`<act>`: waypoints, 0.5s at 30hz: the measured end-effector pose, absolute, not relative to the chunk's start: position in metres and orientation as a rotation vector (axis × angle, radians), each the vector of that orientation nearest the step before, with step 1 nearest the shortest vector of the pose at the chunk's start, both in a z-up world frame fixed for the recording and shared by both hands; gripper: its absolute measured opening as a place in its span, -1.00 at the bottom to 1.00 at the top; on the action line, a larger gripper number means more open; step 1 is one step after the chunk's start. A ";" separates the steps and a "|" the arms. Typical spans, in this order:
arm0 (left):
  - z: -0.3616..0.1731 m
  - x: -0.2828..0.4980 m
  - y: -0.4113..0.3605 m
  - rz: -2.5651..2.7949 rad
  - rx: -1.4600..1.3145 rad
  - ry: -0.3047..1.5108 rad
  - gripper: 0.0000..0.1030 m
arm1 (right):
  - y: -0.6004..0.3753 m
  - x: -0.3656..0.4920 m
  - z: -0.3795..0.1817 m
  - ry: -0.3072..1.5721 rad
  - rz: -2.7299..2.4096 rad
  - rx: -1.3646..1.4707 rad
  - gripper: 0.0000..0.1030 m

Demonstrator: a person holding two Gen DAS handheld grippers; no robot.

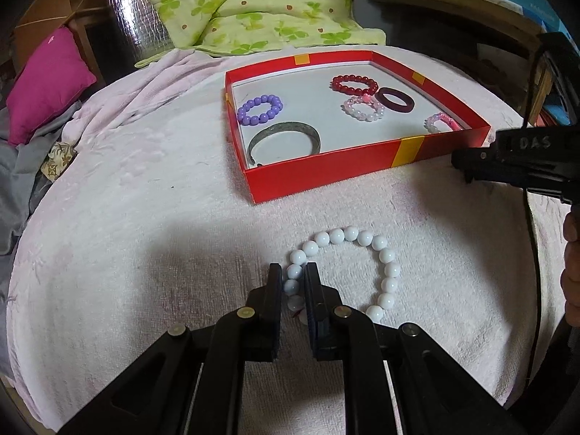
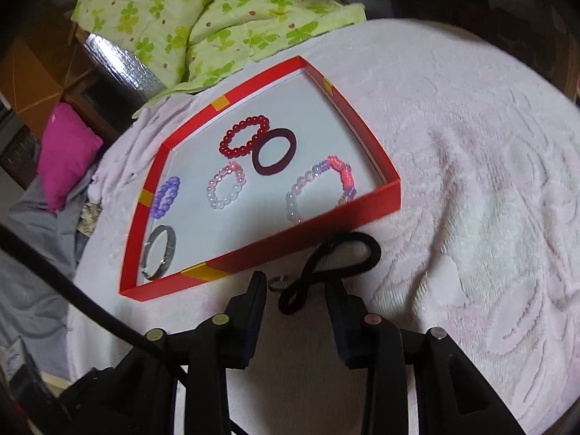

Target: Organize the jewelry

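While both grippers work on the pink blanket (image 1: 127, 217), six pieces of jewelry lie inside the red tray (image 1: 326, 177) and two lie outside it.

Tray contents, largest first: metal bangle (image 1: 284, 141) at the near left corner; red bead bracelet (image 1: 354, 84) toward the far wall, touching the dark ring bangle (image 1: 394, 99); purple bead bracelet (image 1: 260, 108) near the left wall; two pale pink bead bracelets, one central (image 1: 362, 108), one (image 1: 439, 122) against the near right wall. White bead bracelet (image 1: 344, 272) rests on the blanket in front of the tray; left gripper (image 1: 293, 272) has its jaws nearly together around the bracelet's left beads. Black hair tie (image 2: 326, 268) lies twisted on the blanket just beside the tray's near wall; right gripper (image 2: 295, 290) has its jaws apart, straddling the tie's near loop.
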State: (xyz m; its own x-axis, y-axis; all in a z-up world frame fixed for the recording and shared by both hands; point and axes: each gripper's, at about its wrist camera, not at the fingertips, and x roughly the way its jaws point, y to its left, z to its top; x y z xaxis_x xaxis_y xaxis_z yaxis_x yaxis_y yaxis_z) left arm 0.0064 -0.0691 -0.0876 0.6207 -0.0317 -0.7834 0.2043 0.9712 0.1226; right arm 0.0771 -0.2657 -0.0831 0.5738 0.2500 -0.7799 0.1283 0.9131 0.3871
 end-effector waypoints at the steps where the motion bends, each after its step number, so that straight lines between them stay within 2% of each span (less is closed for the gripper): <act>1: -0.088 0.007 -0.069 -0.137 0.207 0.893 -0.75 | -0.263 0.078 -0.084 0.964 0.059 0.400 -0.50; 7: -0.088 0.007 -0.069 -0.134 0.206 0.893 -0.72 | -0.260 0.073 -0.082 0.953 0.057 0.324 -0.55; 10: -0.088 0.007 -0.069 -0.127 0.209 0.893 -0.63 | -0.263 0.066 -0.080 0.959 0.079 0.324 -0.55; 15: -0.089 0.009 -0.067 -0.096 0.210 0.892 -0.26 | -0.261 0.055 -0.077 0.982 0.185 0.321 -0.55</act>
State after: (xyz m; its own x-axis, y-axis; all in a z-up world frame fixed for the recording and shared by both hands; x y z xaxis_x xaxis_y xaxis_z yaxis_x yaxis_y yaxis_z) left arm 0.0088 -0.0666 -0.0885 0.6249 0.0043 -0.7807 0.1702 0.9752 0.1417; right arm 0.0551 -0.2613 -0.0771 0.5446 0.2964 -0.7846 -0.0093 0.9375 0.3477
